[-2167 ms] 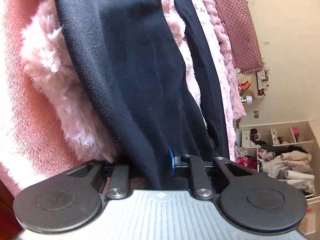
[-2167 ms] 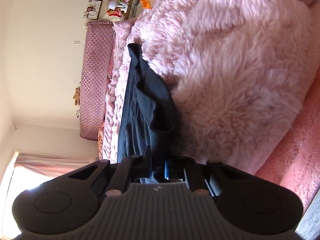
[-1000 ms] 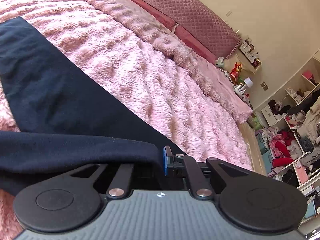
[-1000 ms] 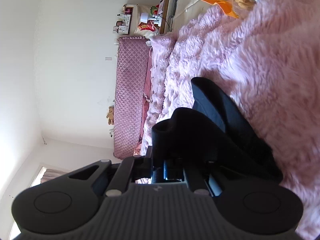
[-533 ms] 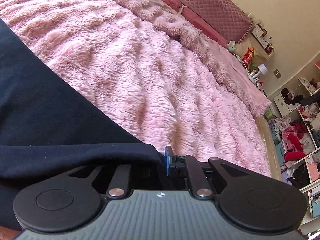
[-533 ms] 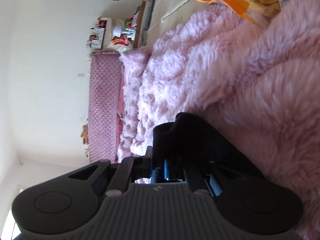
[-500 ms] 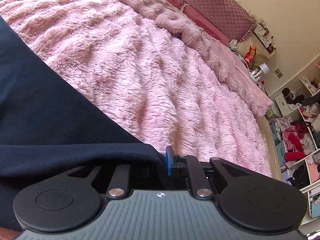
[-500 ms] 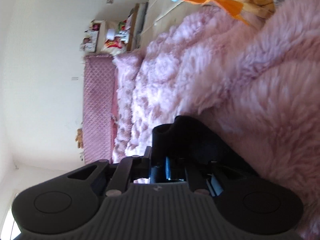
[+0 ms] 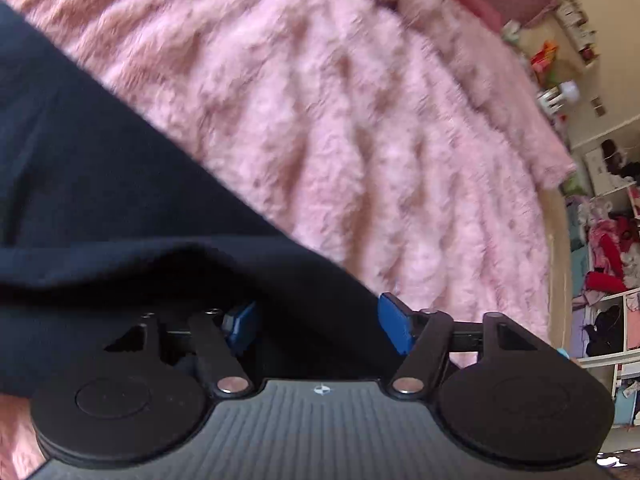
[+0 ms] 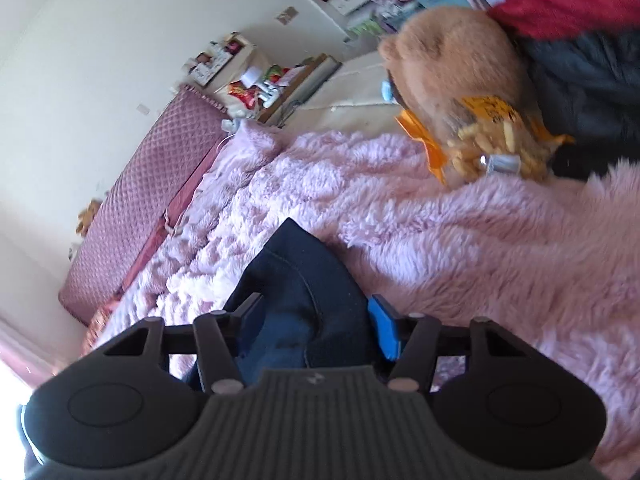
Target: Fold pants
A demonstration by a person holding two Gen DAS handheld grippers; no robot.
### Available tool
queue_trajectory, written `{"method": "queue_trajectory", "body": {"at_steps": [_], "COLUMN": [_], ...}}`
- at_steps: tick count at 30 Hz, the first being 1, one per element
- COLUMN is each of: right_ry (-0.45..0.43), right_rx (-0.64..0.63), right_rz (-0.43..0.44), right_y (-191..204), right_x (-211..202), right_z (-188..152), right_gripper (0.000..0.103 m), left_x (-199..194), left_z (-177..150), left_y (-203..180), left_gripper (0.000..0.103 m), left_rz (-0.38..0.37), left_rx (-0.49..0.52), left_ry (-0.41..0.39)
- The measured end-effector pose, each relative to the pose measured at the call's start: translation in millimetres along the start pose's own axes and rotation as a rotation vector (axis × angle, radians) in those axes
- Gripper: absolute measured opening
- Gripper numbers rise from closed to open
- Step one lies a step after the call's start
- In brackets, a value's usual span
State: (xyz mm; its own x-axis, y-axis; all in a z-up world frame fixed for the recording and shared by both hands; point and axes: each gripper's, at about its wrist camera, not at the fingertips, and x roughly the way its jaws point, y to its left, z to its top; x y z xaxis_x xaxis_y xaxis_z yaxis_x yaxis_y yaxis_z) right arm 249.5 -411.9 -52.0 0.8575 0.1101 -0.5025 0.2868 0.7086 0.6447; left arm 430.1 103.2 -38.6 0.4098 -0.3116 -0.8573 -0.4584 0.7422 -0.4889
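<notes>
Dark navy pants (image 9: 100, 184) lie on a fluffy pink blanket (image 9: 360, 112) across the left of the left wrist view, one layer folded over another. My left gripper (image 9: 316, 324) hovers over their near edge; its jaws are opening, the blue pads (image 9: 394, 322) stand apart, and cloth lies loose between them. In the right wrist view a peaked end of the pants (image 10: 296, 272) sits between the spread jaws of my right gripper (image 10: 316, 328), which are opening too; its blue pad (image 10: 384, 330) is off the cloth.
A quilted mauve headboard (image 10: 140, 208) lines the wall. A tan plush toy (image 10: 452, 68) and an orange snack bag (image 10: 492, 140) lie at the bed's far edge, with dark and red clothes (image 10: 580, 32) behind. Shelves of clothing (image 9: 608, 248) stand right of the bed.
Both grippers were shut on the pants and have since spread their jaws, letting the cloth go. The left tipped down toward the bed; the right rolled, so its view now shows the plush toy.
</notes>
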Motion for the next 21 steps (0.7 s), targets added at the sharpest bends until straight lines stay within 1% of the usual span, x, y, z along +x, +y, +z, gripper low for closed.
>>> {"method": "queue_trajectory", "body": {"at_steps": [1, 2, 4, 6, 7, 8, 9, 10, 11, 12, 13, 14, 15, 17, 18, 19, 20, 21], "right_ry": [-0.017, -0.040, -0.080, -0.097, -0.098, -0.099, -0.107, -0.110, -0.096, -0.080, -0.075, -0.093, -0.122, -0.168, -0.166, -0.151, -0.126, -0.108], "right_rx": [-0.055, -0.093, -0.170, -0.291, -0.359, -0.411, -0.433, -0.436, -0.439, -0.450, -0.474, -0.508, -0.555, -0.606, -0.593, -0.570, -0.539, -0.510], "right_rz": [-0.012, -0.024, -0.027, -0.011, 0.001, 0.018, 0.032, 0.044, 0.056, 0.060, 0.051, 0.026, -0.031, -0.180, -0.233, -0.275, -0.331, -0.367], "right_y": [5.4, 10.1, 21.5, 41.5, 52.7, 63.8, 71.1, 75.7, 84.3, 89.2, 95.1, 101.4, 107.0, 109.9, 104.1, 95.7, 83.4, 70.8], "right_x": [-6.8, -13.7, -22.3, -25.2, -25.3, -25.0, -24.4, -22.9, -18.5, -14.5, -11.7, -12.0, -12.1, -13.8, -13.0, -12.3, -12.7, -15.6], "right_z": [-4.5, -8.6, -12.8, -16.5, -19.2, -22.2, -25.6, -28.7, -33.2, -36.2, -41.3, -47.0, -52.2, -57.9, -55.9, -51.9, -45.5, -40.1], "right_gripper": [0.055, 0.054, 0.052, 0.049, 0.047, 0.045, 0.037, 0.025, 0.018, 0.009, 0.006, 0.006, 0.006, 0.006, 0.006, 0.006, 0.005, 0.000], "left_x": [-1.5, -7.1, -28.6, -51.8, -65.9, -72.3, -76.1, -76.4, -73.7, -69.0, -63.8, -57.9, -53.0, -39.3, -33.0, -24.9, -17.3, -12.1], "left_z": [-0.5, -4.2, -22.2, -48.3, -69.6, -86.8, -104.2, -120.0, -130.9, -142.3, -149.6, -157.1, -161.5, -172.2, -177.3, -183.1, -187.8, -192.0], "left_y": [3.1, 3.2, -1.9, -10.3, -14.3, -15.8, -19.0, -23.6, -23.7, -24.7, -23.8, -23.2, -21.5, -19.8, -20.3, -18.8, -18.6, -17.3], "left_gripper": [0.070, 0.070, 0.074, 0.074, 0.074, 0.074, 0.074, 0.070, 0.065, 0.053, 0.041, 0.034, 0.026, 0.026, 0.026, 0.025, 0.023, 0.019], "left_rz": [0.001, 0.002, 0.033, 0.060, 0.063, 0.071, 0.086, 0.089, 0.074, 0.048, 0.023, -0.004, -0.029, -0.099, -0.108, -0.081, -0.030, 0.009], "left_rx": [-0.014, 0.004, 0.126, 0.290, 0.409, 0.498, 0.596, 0.697, 0.751, 0.789, 0.796, 0.778, 0.757, 0.721, 0.721, 0.732, 0.751, 0.766], "left_ry": [0.018, -0.002, -0.113, -0.263, -0.390, -0.471, -0.525, -0.547, -0.542, -0.524, -0.502, -0.474, -0.451, -0.396, -0.369, -0.341, -0.316, -0.297]}}
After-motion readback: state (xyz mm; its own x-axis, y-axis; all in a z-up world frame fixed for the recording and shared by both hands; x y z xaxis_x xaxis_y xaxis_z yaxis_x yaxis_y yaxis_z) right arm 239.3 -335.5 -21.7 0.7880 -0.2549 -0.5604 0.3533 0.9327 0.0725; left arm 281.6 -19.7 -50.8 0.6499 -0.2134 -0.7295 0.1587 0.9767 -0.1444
